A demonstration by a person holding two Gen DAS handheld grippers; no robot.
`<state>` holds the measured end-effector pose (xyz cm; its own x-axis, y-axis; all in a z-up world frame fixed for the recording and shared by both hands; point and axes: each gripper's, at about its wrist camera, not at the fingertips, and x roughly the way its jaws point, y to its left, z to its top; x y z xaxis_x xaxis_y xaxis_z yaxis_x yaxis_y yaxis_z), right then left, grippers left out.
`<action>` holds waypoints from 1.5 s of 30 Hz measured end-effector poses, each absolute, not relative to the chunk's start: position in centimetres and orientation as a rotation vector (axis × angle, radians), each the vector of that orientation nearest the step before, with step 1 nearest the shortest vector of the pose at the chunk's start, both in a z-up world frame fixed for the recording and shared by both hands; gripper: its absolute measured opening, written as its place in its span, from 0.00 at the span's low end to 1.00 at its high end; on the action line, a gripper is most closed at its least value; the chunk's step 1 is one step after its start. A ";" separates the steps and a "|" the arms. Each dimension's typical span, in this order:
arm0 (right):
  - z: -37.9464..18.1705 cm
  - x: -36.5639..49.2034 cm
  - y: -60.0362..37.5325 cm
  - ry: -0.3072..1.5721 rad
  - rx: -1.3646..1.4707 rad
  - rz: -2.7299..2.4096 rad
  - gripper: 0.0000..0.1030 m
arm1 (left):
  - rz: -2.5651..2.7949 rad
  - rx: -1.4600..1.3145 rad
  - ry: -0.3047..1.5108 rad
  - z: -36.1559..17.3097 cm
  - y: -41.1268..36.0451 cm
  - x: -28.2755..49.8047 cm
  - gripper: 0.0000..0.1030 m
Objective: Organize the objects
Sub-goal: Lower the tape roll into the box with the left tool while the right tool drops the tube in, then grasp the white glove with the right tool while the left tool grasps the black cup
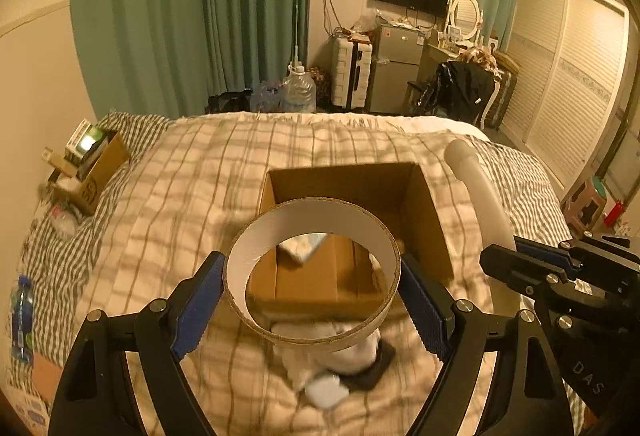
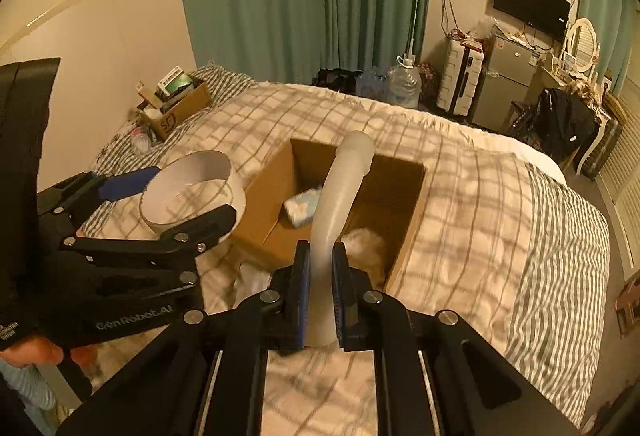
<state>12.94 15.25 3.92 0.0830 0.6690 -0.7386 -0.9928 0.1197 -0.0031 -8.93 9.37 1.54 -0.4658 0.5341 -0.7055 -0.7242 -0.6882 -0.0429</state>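
Observation:
My left gripper (image 1: 312,270) is shut on a wide cardboard ring (image 1: 320,216), white inside, with a blue pad on each side. It hangs over the near edge of an open cardboard box (image 1: 424,204) on the checked bed. The right wrist view shows the same ring (image 2: 188,168) in the left gripper (image 2: 192,196), left of the box (image 2: 404,204). My right gripper (image 2: 320,276) is shut on a curved white plastic tube (image 2: 344,180) that reaches up over the box. A blue-white packet (image 2: 302,210) and a white fluffy lump (image 2: 366,240) lie inside the box.
A smaller carton (image 1: 100,172) full of items sits at the bed's far left by the wall. A blue water bottle (image 1: 22,312) lies near the left edge. White and dark cloth (image 1: 340,364) lies under the ring. A jug, a suitcase and a fridge stand beyond the bed.

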 end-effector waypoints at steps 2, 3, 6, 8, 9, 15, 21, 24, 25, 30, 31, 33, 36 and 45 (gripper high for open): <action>3.8 13.7 16.9 0.676 -0.600 1.363 0.09 | 2.167 -0.922 0.343 1.2 10.5 -10.2 0.84; 3.7 14.0 17.7 0.676 -0.602 1.362 0.09 | 2.164 -0.925 0.347 1.0 11.2 -11.0 0.84; 3.2 15.1 20.0 0.677 -0.608 1.360 0.09 | 2.162 -0.927 0.356 0.1 13.0 -12.9 0.84; 2.7 16.0 21.7 0.681 -0.612 1.354 0.09 | 2.161 -0.932 0.354 -0.5 13.9 -14.1 0.84; 2.4 16.4 22.3 0.682 -0.614 1.349 0.09 | 2.160 -0.938 0.352 -0.9 14.5 -14.8 0.84; 0.2 18.9 25.3 0.711 -0.608 1.313 0.13 | 2.145 -0.962 0.342 -3.0 16.3 -17.1 0.85; -0.2 20.4 24.8 0.729 -0.541 1.289 0.47 | 2.157 -0.974 0.347 -3.7 16.4 -17.3 0.99; 0.1 20.5 23.8 0.726 -0.527 1.282 0.48 | 2.162 -0.977 0.362 -3.4 15.6 -16.9 0.99; 0.4 20.4 23.2 0.723 -0.525 1.276 0.48 | 2.155 -0.973 0.371 -3.1 15.2 -16.7 0.99; 2.0 19.1 20.3 0.696 -0.535 1.265 0.55 | 2.168 -0.963 0.364 -1.7 11.4 -14.7 0.99; 2.4 18.5 19.4 0.681 -0.543 1.260 0.57 | 2.172 -0.963 0.368 -1.5 10.7 -14.4 0.99; 2.9 17.7 18.0 0.659 -0.555 1.253 0.60 | 2.189 -0.956 0.375 -1.1 8.9 -13.4 0.99; 3.4 16.1 15.5 0.641 -0.562 1.254 0.66 | 2.209 -0.956 0.374 -0.9 6.3 -12.0 0.99; -0.7 12.1 11.4 0.701 -0.604 1.262 0.72 | 2.231 -1.025 0.379 -4.7 0.9 -8.9 0.99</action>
<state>12.06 11.37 -0.66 0.1541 0.6343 -0.7576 -0.9783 0.2055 -0.0270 -8.95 0.92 -4.66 -0.4865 0.4364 -0.7569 -0.6619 -0.7496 -0.0068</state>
